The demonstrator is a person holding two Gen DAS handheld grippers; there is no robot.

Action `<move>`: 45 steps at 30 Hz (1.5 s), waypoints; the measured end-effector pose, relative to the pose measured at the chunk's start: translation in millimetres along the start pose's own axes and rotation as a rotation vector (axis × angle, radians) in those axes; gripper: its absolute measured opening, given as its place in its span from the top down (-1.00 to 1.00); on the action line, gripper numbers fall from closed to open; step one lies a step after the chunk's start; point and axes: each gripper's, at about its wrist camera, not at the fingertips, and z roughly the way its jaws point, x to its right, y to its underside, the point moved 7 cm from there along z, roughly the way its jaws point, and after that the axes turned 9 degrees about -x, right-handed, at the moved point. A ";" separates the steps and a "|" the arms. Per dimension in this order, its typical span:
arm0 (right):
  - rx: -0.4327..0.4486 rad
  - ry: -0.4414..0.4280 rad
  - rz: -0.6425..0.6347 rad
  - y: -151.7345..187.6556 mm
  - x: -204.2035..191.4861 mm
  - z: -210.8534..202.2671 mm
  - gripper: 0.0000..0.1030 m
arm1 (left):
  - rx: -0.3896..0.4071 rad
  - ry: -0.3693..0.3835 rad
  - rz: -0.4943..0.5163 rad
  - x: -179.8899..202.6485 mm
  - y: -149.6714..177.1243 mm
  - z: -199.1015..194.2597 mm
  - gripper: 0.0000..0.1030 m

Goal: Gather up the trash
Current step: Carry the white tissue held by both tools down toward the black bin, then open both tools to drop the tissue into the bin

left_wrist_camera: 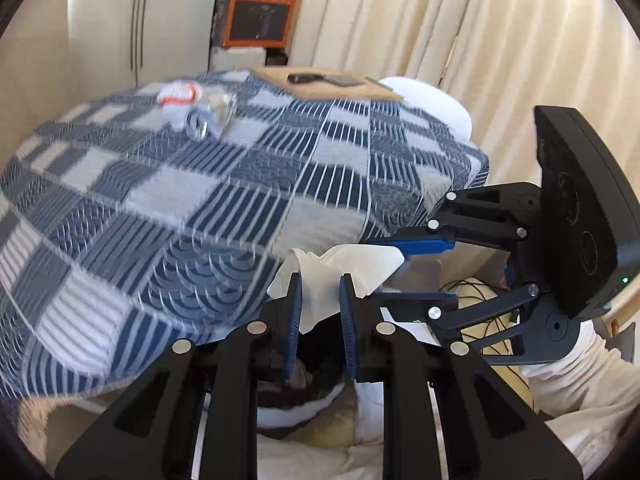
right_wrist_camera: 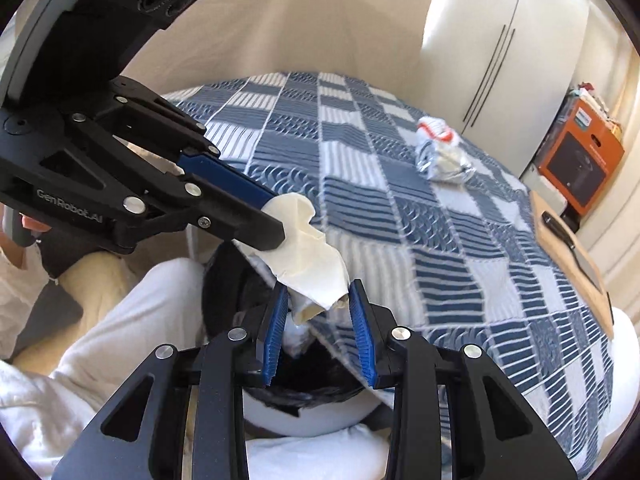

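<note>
Left gripper clamps a crumpled white paper tissue above the black-lined white bin beside the bed; right gripper stands wide, empty (release seems next).

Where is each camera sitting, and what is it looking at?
Left wrist: on the left gripper, facing across the checked bedspread toward the curtains; its fingers pinch the tissue, the right gripper alongside.
Right wrist: on the right gripper, facing across the bed toward the wardrobe; its fingers open, the person's white clothing below.
Both share: tissue, bedspread, crumpled wrapper, bin.
</note>
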 end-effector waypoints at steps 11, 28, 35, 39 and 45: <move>-0.032 -0.085 0.022 29.1 -24.6 41.1 0.42 | -0.036 -0.032 -0.024 -6.3 42.1 29.6 0.62; -0.117 -0.132 -0.007 41.8 -27.6 112.6 0.40 | -0.069 -0.042 -0.090 -41.8 63.5 88.7 0.61; -0.124 -0.079 -0.063 47.7 -28.5 119.9 -0.32 | 0.000 -0.097 -0.082 -48.0 65.9 82.1 -0.47; -0.128 -0.046 -0.066 56.4 -26.2 118.6 -0.44 | 0.051 -0.117 -0.091 -47.5 71.9 67.8 -0.86; -0.095 -0.043 -0.005 69.4 -20.6 105.2 -0.66 | 0.080 -0.168 -0.076 -47.2 80.9 50.6 -0.88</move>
